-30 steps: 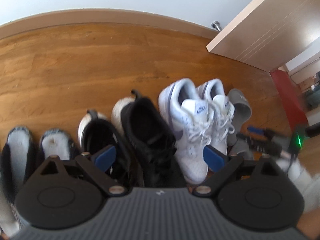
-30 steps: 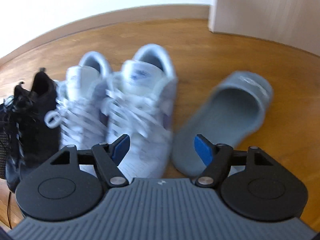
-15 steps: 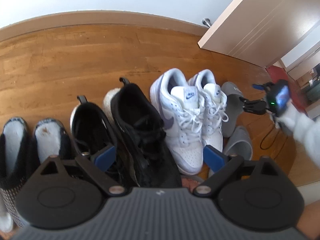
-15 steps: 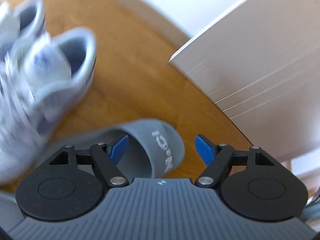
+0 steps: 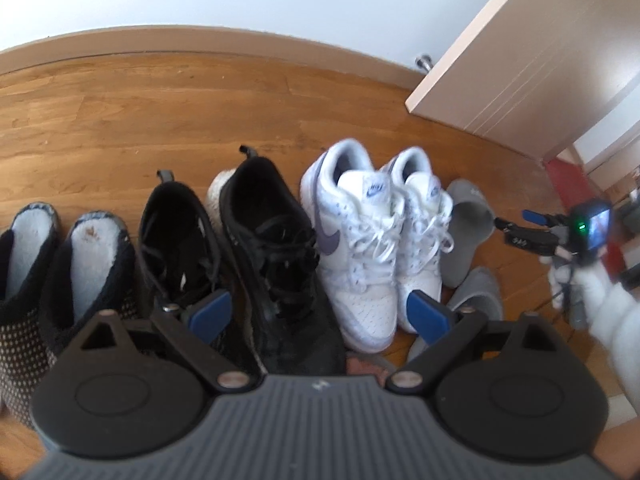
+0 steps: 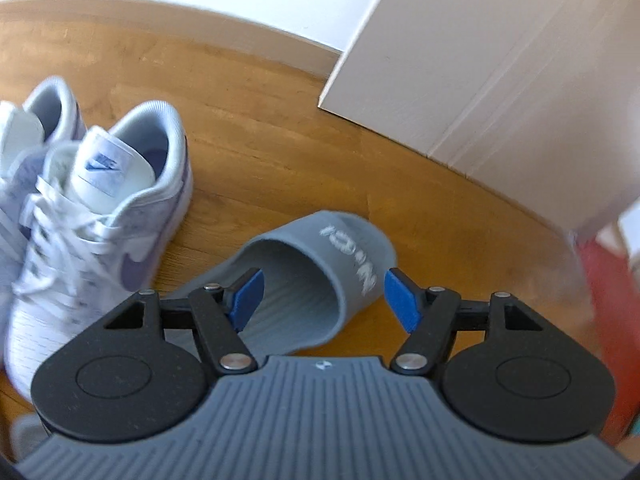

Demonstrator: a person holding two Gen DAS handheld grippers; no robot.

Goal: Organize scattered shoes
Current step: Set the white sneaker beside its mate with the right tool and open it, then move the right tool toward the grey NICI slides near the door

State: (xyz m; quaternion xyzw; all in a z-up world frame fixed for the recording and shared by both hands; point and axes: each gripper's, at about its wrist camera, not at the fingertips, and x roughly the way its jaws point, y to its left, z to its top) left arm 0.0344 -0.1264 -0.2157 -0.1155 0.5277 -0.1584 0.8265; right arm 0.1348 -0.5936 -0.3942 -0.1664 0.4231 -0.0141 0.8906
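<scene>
A row of shoes stands on the wood floor in the left wrist view: dark fleece-lined slippers, black sneakers, white sneakers. Two grey slides lie right of them, one further back and one nearer. My left gripper is open and empty above the black and white sneakers. My right gripper is open, its blue pads on either side of a grey slide, above it and apart. It also shows in the left wrist view.
A white door stands open at the right, with a doorstop by the baseboard. A white sneaker lies left of the slide. A red mat lies at the far right.
My right gripper has swung from over the white sneakers to over the grey slide. My left gripper has pulled back and up, showing more of the shoe row.
</scene>
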